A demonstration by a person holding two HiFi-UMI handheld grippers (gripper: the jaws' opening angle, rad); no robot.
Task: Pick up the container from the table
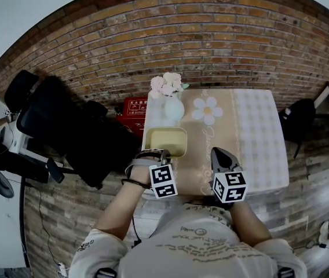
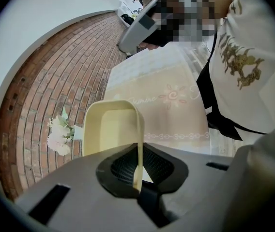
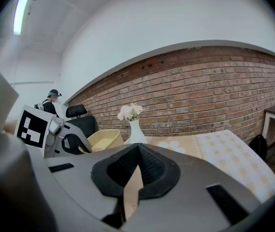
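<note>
The pale yellow rectangular container [image 1: 165,141] is at the near left of the table [image 1: 257,149], and shows in the left gripper view [image 2: 109,129] and the right gripper view [image 3: 103,139]. My left gripper [image 1: 163,154] is shut on the container's near rim; its thin yellow wall runs between the jaws [image 2: 138,170]. Whether the container rests on the cloth or hangs just above it, I cannot tell. My right gripper [image 1: 218,154] hovers over the table to the right of the container. It is shut with nothing in it [image 3: 137,167].
A white vase of pale flowers [image 1: 172,104] stands just behind the container. The tablecloth has a daisy print [image 1: 207,110]. Black office chairs [image 1: 60,120] crowd the left side, a red box [image 1: 132,108] lies on the floor, and a brick wall [image 1: 211,33] rises behind.
</note>
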